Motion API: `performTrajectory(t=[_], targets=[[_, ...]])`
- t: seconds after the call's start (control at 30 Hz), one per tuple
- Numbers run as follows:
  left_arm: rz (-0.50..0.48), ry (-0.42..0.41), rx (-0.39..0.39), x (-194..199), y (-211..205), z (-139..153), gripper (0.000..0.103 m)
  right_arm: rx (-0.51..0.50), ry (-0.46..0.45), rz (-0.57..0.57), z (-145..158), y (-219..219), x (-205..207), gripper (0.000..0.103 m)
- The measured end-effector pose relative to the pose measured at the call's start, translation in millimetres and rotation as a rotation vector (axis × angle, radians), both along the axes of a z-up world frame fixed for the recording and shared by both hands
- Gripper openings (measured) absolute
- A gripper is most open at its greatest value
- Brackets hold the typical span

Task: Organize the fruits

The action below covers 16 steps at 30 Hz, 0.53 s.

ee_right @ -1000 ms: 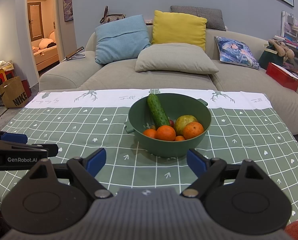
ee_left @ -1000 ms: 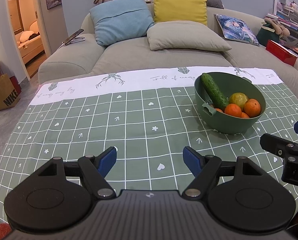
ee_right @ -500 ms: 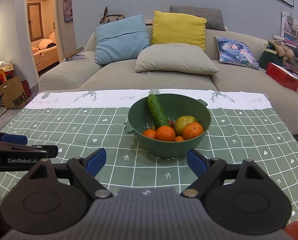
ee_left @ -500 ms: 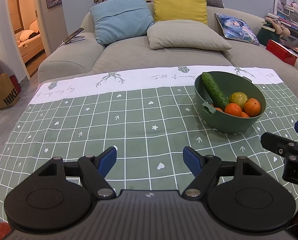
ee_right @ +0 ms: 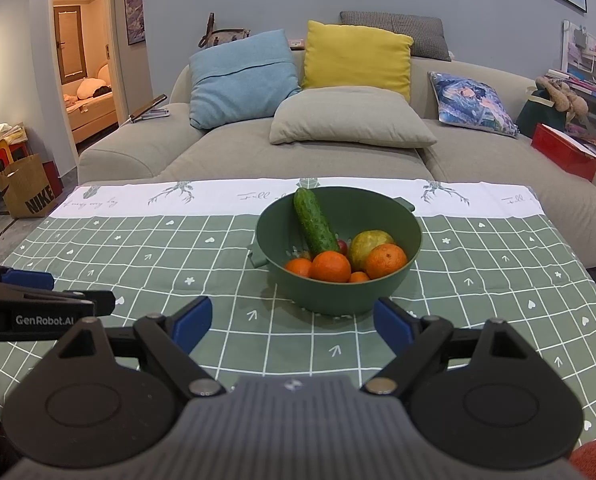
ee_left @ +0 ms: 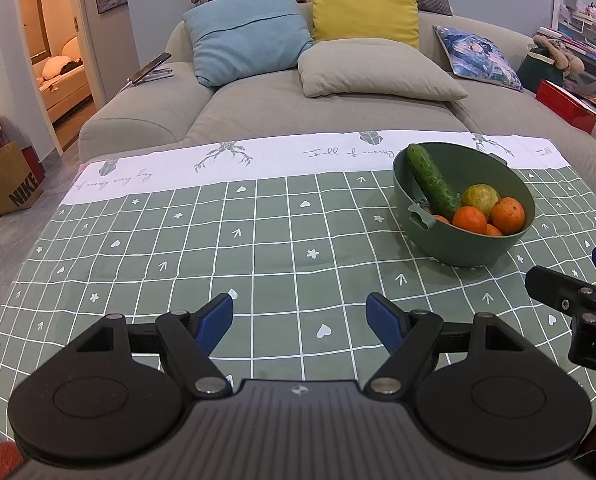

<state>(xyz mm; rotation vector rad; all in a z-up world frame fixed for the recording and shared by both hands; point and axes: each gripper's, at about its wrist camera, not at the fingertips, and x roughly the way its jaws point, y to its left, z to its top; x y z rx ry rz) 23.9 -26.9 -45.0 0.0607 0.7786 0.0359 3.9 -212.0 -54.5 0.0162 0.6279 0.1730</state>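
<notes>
Small red fruit [ee_right: 342, 246] behind cucumber [ee_right: 315, 222], right wrist view only

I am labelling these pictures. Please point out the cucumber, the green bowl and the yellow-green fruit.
cucumber [ee_right: 315, 222]: right wrist view, middle of its length.
green bowl [ee_right: 337, 296]: right wrist view, near outer wall.
yellow-green fruit [ee_right: 367, 242]: right wrist view, its upper visible skin.
</notes>
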Motion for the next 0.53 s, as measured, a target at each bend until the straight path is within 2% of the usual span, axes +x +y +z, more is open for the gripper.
performTrajectory(t=[0.53], targets=[[-0.02,0.014,-0.009,3.6,-2.2,0.6,0.087,0.003,0.012,-0.006,-3.0,-1.4,2.5,0.085]])
